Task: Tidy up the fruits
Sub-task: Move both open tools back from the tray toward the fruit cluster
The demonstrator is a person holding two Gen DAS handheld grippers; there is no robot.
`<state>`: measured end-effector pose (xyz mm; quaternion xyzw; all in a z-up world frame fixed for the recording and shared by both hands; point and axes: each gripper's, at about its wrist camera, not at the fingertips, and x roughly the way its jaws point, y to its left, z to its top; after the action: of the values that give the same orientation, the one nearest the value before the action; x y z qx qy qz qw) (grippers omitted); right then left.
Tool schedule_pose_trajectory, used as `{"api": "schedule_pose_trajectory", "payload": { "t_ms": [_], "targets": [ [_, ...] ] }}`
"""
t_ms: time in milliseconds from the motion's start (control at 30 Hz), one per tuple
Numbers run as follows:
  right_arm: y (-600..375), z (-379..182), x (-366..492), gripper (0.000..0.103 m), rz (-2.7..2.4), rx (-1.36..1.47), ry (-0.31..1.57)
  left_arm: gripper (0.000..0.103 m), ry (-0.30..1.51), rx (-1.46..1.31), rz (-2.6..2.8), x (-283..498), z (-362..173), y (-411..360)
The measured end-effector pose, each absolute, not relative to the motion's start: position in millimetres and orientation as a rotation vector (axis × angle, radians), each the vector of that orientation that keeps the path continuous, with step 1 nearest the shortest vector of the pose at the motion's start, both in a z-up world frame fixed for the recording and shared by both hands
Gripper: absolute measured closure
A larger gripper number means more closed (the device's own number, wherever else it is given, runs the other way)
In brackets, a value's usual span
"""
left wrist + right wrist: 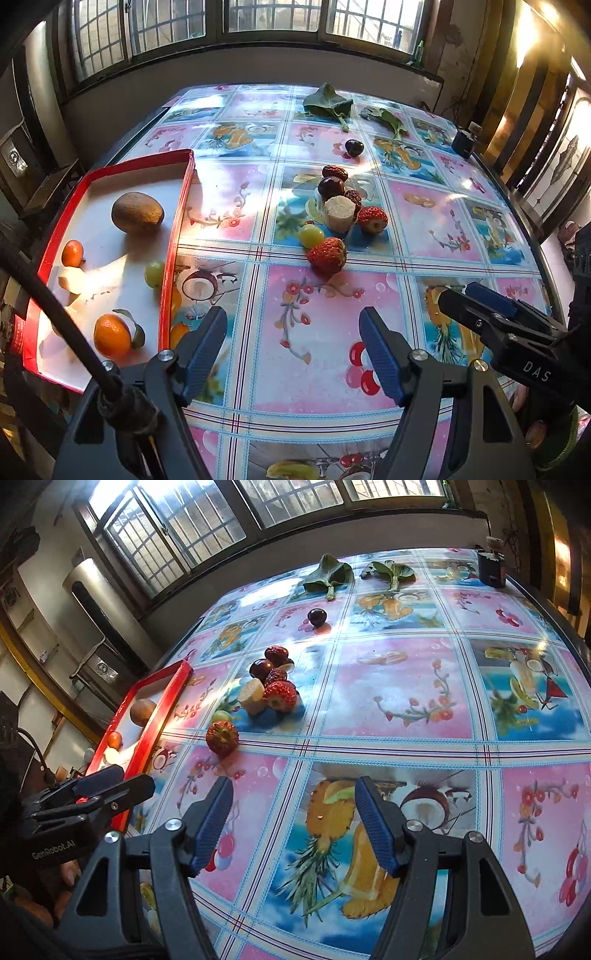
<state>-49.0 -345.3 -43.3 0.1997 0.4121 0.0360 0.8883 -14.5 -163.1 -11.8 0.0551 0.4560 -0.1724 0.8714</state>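
A red-rimmed tray (183, 184) on the left holds a kiwi (137, 212), a tangerine (112, 335), a small orange fruit (72, 253), a green grape (154, 273) and a pale fruit piece (72, 278). On the table lie a near strawberry (328, 255), a second strawberry (373, 220), a green grape (311, 235), a banana piece (340, 213), red dates (334, 172) and dark fruits (354, 147). My left gripper (293, 350) is open and empty, near the table's front. My right gripper (293, 821) is open and empty, short of the near strawberry (221, 737).
Two green leaves (328, 101) lie at the far side of the table. A dark jar (463, 142) stands at the far right corner. The tray (147, 738) sits left of the right gripper, with the left gripper (107, 786) in front of it. The tablecloth has fruit prints.
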Motion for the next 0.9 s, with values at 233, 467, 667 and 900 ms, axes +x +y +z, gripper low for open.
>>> {"api": "schedule_pose_trajectory", "payload": {
  "t_ms": [233,467,667,900],
  "targets": [
    [-346.7,-46.3,-49.4,0.034,0.086,0.426,0.862,0.029,0.965,0.115,-0.364,-13.0,-14.5,-164.8],
    [-345.7,-47.0,-49.1,0.034,0.089,0.423,0.865,0.029,0.978,0.102,-0.36,-10.4,-20.0,-161.1],
    [-336.5,-42.1,-47.8,0.034,0.011,0.325,0.877,0.029,0.993,0.09,-0.347,-9.3,-26.7,-157.3],
    [-325.1,-29.3,-49.4,0.033,-0.101,0.156,0.849,0.029,0.992,0.101,-0.332,-11.0,-28.3,-160.0]
  ]
}}
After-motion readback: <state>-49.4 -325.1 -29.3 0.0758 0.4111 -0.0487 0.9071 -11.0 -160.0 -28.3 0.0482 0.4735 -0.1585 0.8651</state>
